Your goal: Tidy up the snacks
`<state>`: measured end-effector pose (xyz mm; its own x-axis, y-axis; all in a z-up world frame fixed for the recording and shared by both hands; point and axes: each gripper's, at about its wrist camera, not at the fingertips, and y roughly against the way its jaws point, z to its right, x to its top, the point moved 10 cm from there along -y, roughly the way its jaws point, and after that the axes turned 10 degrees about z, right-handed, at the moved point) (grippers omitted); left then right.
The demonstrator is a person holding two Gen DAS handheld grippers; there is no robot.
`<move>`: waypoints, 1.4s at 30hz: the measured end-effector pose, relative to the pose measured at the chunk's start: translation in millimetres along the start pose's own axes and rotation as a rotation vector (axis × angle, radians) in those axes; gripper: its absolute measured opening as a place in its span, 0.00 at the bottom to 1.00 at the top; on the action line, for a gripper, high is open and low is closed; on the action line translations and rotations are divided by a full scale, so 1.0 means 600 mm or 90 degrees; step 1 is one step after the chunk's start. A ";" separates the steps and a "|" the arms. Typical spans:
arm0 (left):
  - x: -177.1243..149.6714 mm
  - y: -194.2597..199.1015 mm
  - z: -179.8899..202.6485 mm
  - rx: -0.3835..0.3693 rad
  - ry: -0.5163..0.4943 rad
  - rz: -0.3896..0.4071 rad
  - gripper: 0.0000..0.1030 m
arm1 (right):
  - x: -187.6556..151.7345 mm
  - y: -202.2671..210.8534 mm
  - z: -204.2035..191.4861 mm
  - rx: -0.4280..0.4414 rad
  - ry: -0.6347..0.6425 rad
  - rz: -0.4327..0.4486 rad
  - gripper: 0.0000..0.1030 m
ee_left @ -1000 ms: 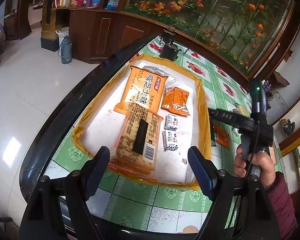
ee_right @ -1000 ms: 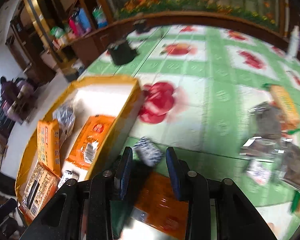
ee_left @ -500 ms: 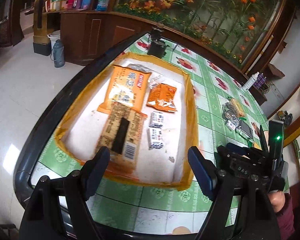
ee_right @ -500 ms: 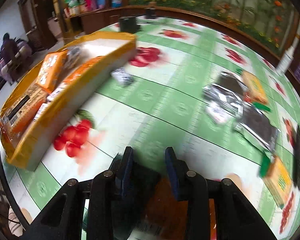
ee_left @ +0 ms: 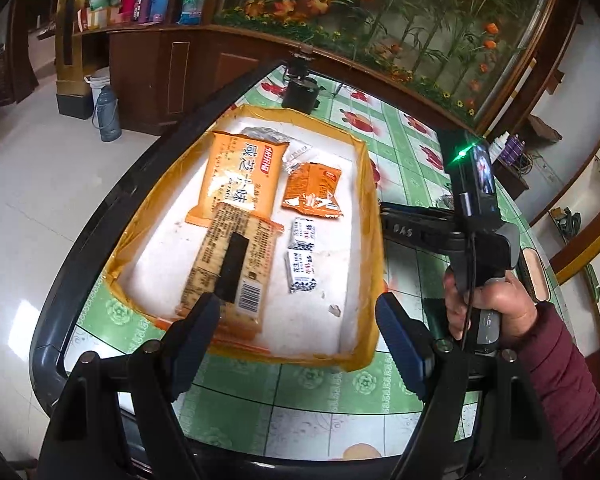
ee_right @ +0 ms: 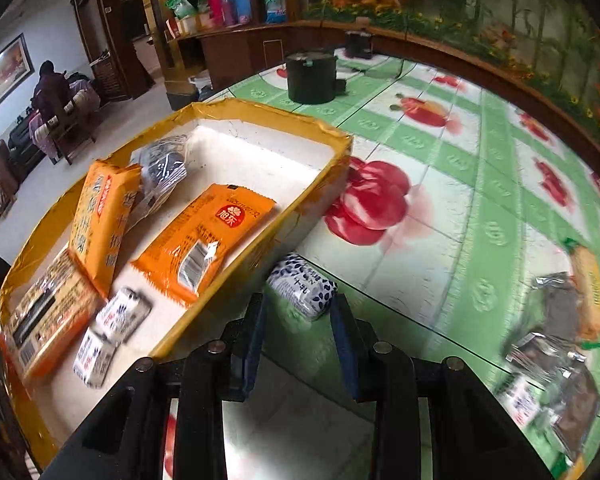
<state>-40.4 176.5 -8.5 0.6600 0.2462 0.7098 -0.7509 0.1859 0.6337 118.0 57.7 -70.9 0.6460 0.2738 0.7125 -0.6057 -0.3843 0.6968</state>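
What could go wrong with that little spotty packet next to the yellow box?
The right gripper has just been closing with only the near end of the little spotty packet between its fingers. With so little of it gripped, it might slip out when lifted. The packet also lies right beside the yellow box's wall, so it could bump that wall on the way in.

Foil packets (ee_right: 556, 360) at right edge of the surface (ee_right: 440, 200): blurred, labels unreadable, lowest ones cut off. Long biscuit pack (ee_left: 228, 276): near end hidden behind left gripper (ee_left: 296, 332) finger. Clear wrapper (ee_left: 260, 134): mostly covered by orange bag (ee_left: 240, 176).
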 end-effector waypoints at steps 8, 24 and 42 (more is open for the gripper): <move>-0.012 -0.012 0.018 -0.022 -0.008 -0.015 0.77 | -0.058 0.058 0.039 -0.001 -0.056 -0.027 0.19; -0.062 -0.015 0.108 -0.045 -0.093 -0.054 0.77 | -0.157 0.272 0.141 -0.018 -0.206 0.085 0.53; -0.056 -0.022 0.185 -0.087 -0.125 -0.036 0.77 | -0.209 0.404 0.366 -0.240 -0.301 0.173 0.56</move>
<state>-50.0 60.4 -6.4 0.6828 0.0445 0.7292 -0.7003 0.3243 0.6359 -7.7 -263.4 -9.6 0.5295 -0.2386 0.8141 -0.8416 -0.0274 0.5394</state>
